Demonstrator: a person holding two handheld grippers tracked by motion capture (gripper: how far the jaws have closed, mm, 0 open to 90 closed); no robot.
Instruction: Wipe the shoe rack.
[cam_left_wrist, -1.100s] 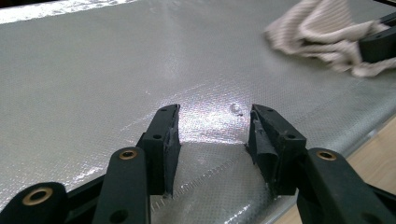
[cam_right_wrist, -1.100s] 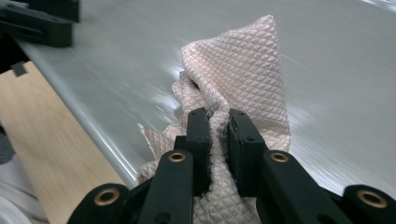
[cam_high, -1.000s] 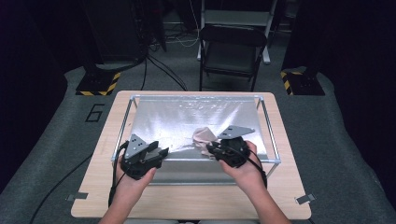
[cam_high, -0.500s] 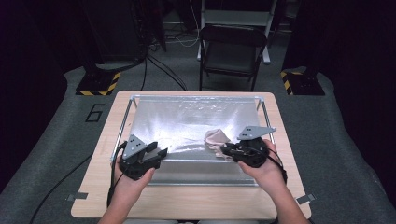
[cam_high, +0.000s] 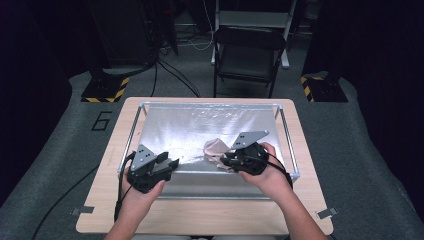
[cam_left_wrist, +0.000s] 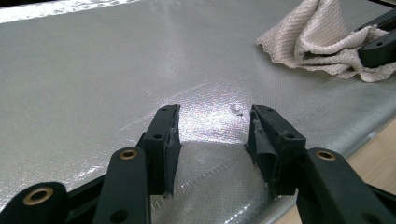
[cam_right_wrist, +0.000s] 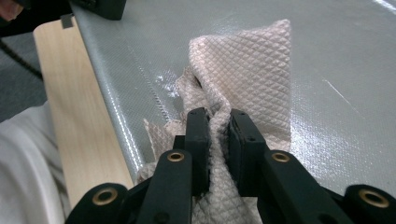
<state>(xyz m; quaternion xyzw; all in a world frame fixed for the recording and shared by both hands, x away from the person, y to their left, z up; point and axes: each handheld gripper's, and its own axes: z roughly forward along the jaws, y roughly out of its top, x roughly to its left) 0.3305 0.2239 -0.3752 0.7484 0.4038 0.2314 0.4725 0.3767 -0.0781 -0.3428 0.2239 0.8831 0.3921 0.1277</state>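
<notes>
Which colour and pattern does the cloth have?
The cloth is pale beige with a small diamond weave, clearest in the right gripper view.

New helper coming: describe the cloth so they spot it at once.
On the wooden table lies a silver mat. At its near right, the right gripper pinches a crumpled cloth: pale beige, diamond-quilted, the one soft thing there.

Room dim, dark surroundings; overhead light glares on silver mat (cam_high: 200, 125); high view soft, close views sharp.
</notes>
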